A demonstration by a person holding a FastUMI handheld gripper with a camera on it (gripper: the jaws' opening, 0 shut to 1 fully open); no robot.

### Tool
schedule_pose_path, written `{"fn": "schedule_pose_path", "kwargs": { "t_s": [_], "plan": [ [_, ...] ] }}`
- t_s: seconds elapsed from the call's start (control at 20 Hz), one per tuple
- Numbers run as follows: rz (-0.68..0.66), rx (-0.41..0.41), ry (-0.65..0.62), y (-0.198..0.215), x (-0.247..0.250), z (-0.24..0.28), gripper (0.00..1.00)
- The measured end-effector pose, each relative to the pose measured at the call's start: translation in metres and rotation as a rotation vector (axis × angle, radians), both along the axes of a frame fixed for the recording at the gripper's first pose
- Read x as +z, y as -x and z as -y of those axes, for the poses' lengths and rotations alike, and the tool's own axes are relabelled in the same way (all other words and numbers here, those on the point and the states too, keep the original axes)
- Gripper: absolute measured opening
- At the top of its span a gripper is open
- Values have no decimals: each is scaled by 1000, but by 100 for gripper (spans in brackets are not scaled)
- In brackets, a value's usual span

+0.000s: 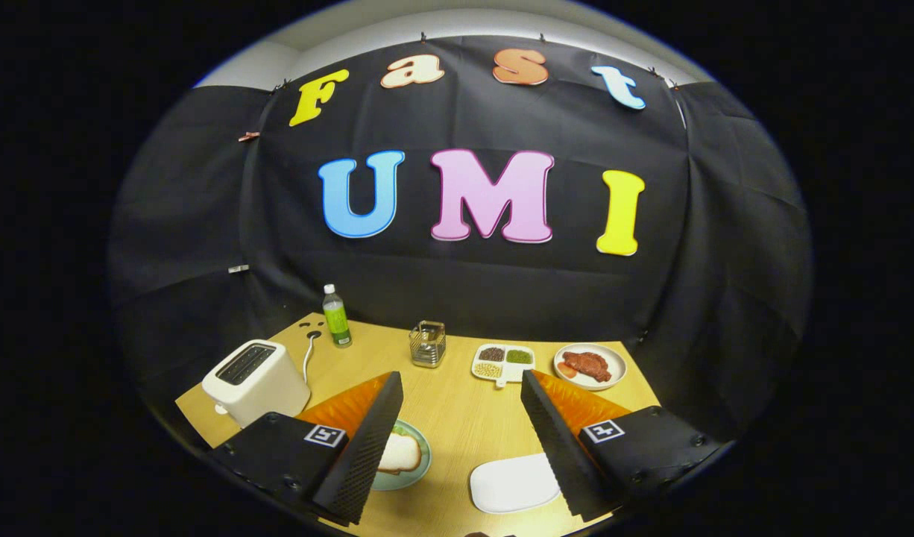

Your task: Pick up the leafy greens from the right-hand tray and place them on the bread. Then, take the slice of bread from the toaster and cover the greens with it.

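Gripper (461,384) spread wide over the wooden table (457,418) — holding nothing. Bread slice (399,453) on plate (421,447) just beside the left finger, white tray (513,482) by the right, toaster (254,380) off left.

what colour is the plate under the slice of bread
Pale green, seen best in the gripper view: the plate shows beside the open gripper's left finger.
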State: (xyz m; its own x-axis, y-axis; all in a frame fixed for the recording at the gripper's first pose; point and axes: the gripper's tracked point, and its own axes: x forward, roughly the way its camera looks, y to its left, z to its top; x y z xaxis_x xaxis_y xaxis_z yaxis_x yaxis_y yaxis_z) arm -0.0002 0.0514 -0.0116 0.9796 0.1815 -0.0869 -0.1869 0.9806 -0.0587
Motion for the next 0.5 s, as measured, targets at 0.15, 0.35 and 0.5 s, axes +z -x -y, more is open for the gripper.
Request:
{"fn": "schedule_pose_path", "kwargs": {
  "t_s": [0.15,0.35,0.5],
  "plan": [
    [12,-48,30,20,12,3,99],
    [69,-91,-2,47,42,0,98],
    [92,-137,-17,63,53,2,98]
  ]
}}
